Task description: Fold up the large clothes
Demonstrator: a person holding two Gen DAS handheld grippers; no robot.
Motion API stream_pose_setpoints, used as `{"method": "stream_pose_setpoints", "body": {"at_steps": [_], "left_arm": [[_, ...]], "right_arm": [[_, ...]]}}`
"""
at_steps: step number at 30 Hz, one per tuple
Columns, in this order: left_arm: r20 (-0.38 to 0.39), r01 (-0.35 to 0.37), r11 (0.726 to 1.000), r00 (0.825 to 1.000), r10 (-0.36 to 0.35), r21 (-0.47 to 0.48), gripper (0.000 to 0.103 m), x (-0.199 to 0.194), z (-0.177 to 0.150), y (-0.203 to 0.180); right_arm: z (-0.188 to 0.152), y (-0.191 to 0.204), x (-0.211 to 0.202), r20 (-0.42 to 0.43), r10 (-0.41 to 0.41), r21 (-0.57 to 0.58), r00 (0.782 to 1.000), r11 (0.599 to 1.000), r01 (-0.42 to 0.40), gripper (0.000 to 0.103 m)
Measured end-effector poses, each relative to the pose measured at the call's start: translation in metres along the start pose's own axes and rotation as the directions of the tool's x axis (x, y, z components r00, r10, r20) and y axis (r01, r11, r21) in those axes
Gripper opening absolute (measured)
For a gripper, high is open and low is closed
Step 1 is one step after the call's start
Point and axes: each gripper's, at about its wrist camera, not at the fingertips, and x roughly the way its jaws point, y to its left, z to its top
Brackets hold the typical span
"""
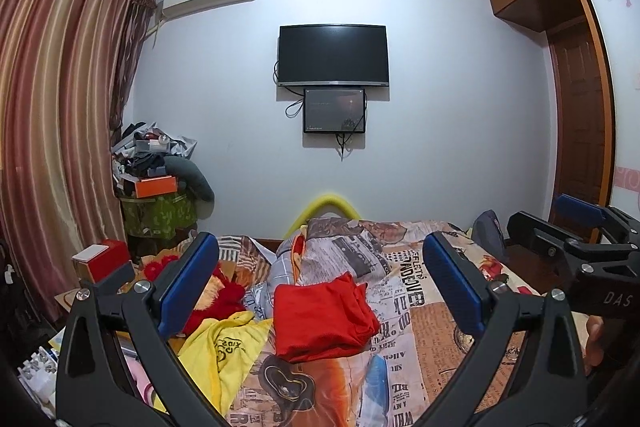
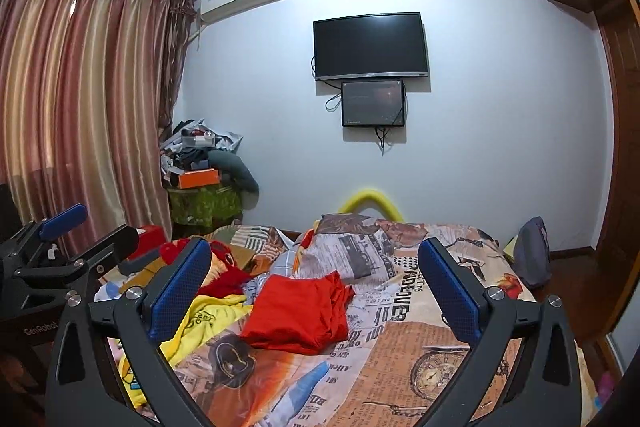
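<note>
On the bedspread (image 1: 420,311), folded red garment (image 1: 324,319) lies untouched.

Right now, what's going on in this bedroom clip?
A person holds two grippers level over a bed with a newspaper-print cover. The left gripper and right gripper are both wide open and hold nothing. A red garment lies folded on the cover, apart from both. A yellow garment sits crumpled beside it, not yet folded.

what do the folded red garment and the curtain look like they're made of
Red garment: looks like thin matte knit, maybe cotton jersey, going by its soft creases and lack of sheen. Curtain: probably satin-like synthetic, since glossy highlights run down its striped pleats.
</note>
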Motion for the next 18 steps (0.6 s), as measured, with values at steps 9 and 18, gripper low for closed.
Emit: {"method": "stream_pose_setpoints", "body": {"at_steps": [9, 18], "left_arm": [[-0.016, -0.001, 1.0, 1.0, 0.0, -0.013, 0.102, 0.0044, -0.0019, 0.0057], [-0.025, -0.002, 1.0, 1.0, 0.001, -0.018, 0.102, 0.0072, -0.0031, 0.0104]], "right_arm": [[0.0007, 0.001, -0.0003, -0.02, -0.005, 0.002, 1.0, 1.0, 0.005, 0.103], [0.0043, 0.0009, -0.0022, -0.029, -0.003, 0.012, 1.0, 1.0, 0.004, 0.103]]}}
